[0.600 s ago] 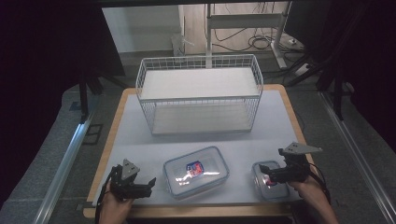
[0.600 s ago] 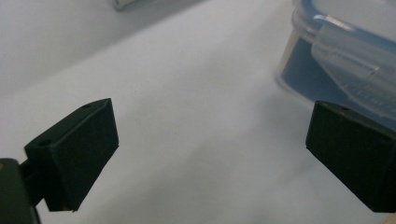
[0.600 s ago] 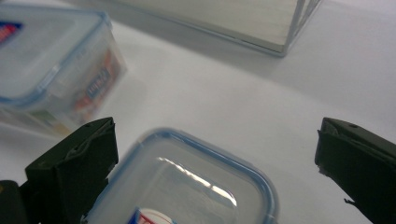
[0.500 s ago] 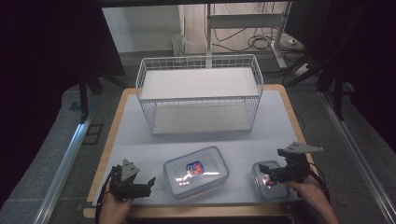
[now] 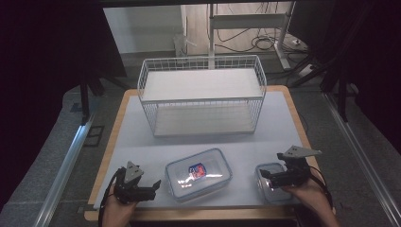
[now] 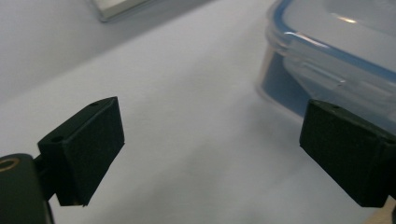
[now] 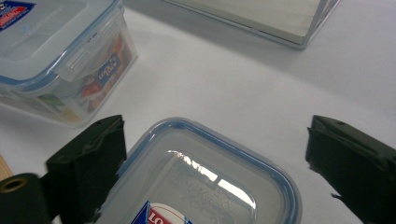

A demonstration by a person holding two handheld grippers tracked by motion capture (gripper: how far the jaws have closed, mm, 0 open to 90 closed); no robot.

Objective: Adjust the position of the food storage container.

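At the near edge of the white-topped bench (image 5: 142, 142), two clear plastic food containers with blue-rimmed snap lids lie well apart from the white wire basket (image 5: 202, 97) behind them. The larger rectangular container (image 5: 198, 174) sits near the middle, and the smaller square container (image 5: 272, 182) lies to its right. The right gripper (image 5: 270, 181) hovers over the small container, jaws spread wide on either side of its lid and gripping nothing; in the right gripper view the lid (image 7: 201, 182) lies between the two black pads without touching them. The left gripper (image 5: 152, 187) rests just left of the large container, also released, one pad close beside the container's wall (image 6: 299, 84). Both boxes look light, stiff and rather slick, since the moulded plastic is glossy and catches glare. A squeeze across the flat lid would likely slip, so the firmer hold seems to be across the side walls below the rim, or on the latch flaps.
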